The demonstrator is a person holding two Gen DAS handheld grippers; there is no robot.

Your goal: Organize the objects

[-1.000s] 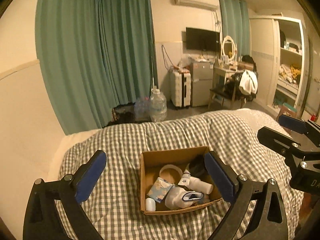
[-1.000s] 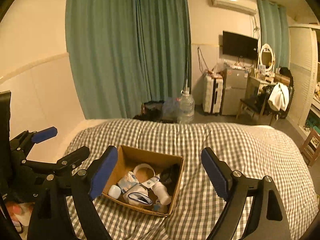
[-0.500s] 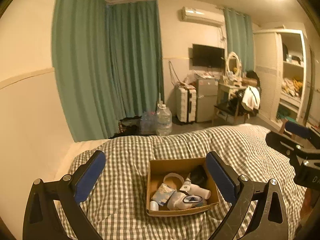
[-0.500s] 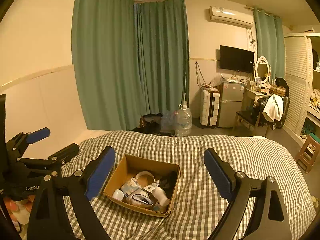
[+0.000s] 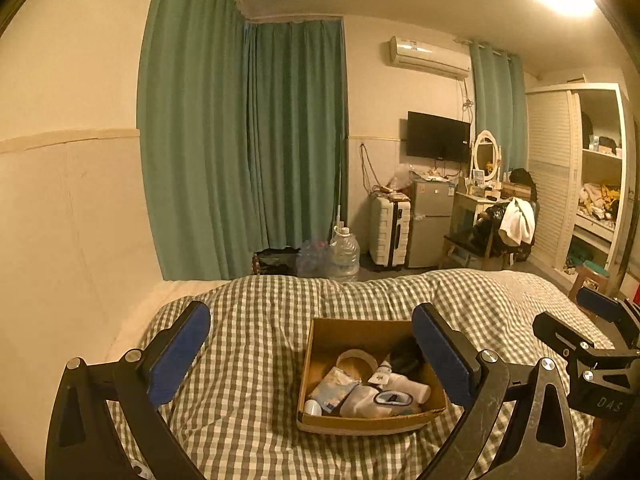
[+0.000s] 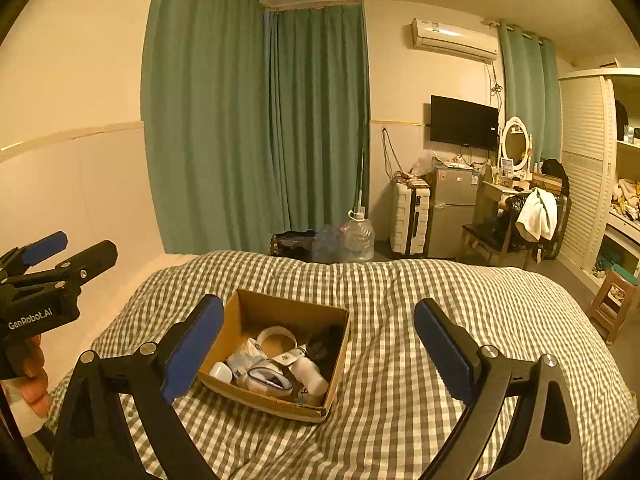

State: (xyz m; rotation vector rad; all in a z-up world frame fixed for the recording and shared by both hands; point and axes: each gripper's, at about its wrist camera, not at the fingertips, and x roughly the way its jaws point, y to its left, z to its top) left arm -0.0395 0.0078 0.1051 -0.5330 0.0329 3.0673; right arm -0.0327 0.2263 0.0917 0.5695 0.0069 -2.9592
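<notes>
On the bed [image 6: 440, 292], a checked blanket lies flat with lots of bare room on every side of the brown box [image 6: 280, 404]. The box sits a little ahead of both grippers, and its top is open. Inside it lie a roll of tape [image 6: 276, 336], a white bottle [image 6: 310, 374], a small packet [image 5: 332, 386] and a few other small things, all packed close together. Nothing lies on the blanket between the jaws and the box.

The left gripper [image 5: 310, 354] has wide jaws with nothing in them; the box sits just inside its right finger. The right gripper [image 6: 316, 348] points a bit down, its jaws are opening wide and hold nothing, and the box sits near its left finger. A hand [image 6: 30, 376] holds the left gripper's handle at the edge.
</notes>
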